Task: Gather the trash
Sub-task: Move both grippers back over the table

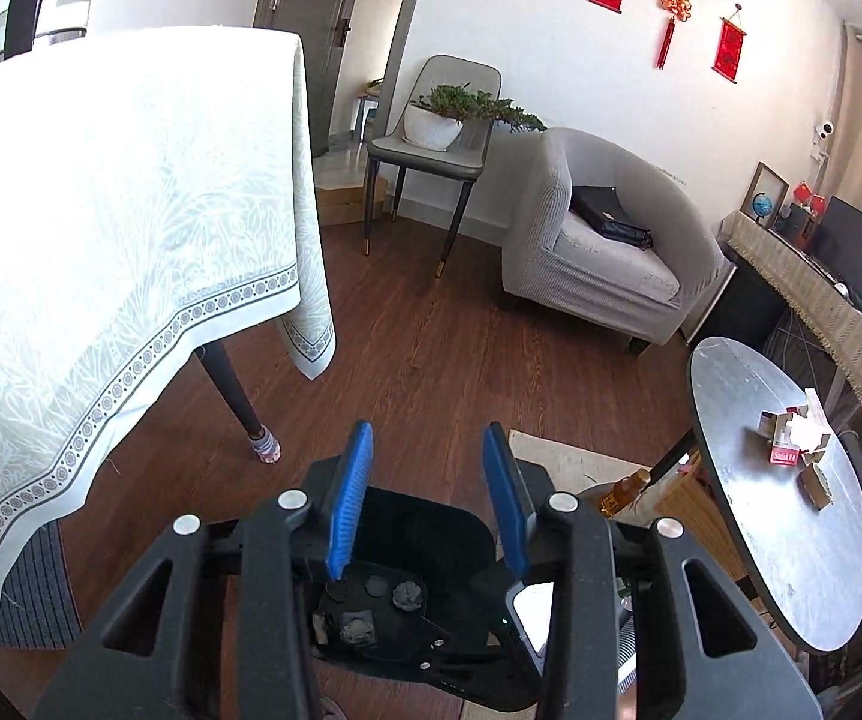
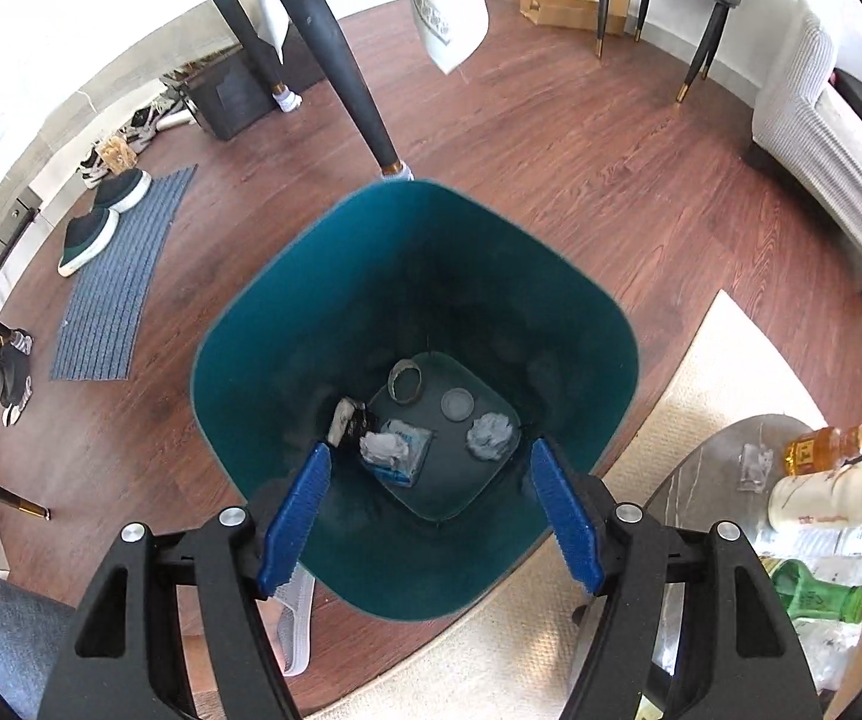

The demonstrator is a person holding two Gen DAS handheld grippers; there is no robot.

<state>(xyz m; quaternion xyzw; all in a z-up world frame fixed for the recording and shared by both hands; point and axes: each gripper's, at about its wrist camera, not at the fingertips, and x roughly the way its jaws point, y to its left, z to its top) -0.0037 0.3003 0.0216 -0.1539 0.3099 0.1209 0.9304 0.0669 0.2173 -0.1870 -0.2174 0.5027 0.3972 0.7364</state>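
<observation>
Both spread, empty grippers, right [image 2: 431, 480] and left [image 1: 428, 462], hang over the teal bin [image 2: 287, 300] beside a table leg [image 2: 347, 78].

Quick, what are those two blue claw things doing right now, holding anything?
Left gripper: open, holding nothing.
Right gripper: open, empty, above the teal trash bin.
</observation>
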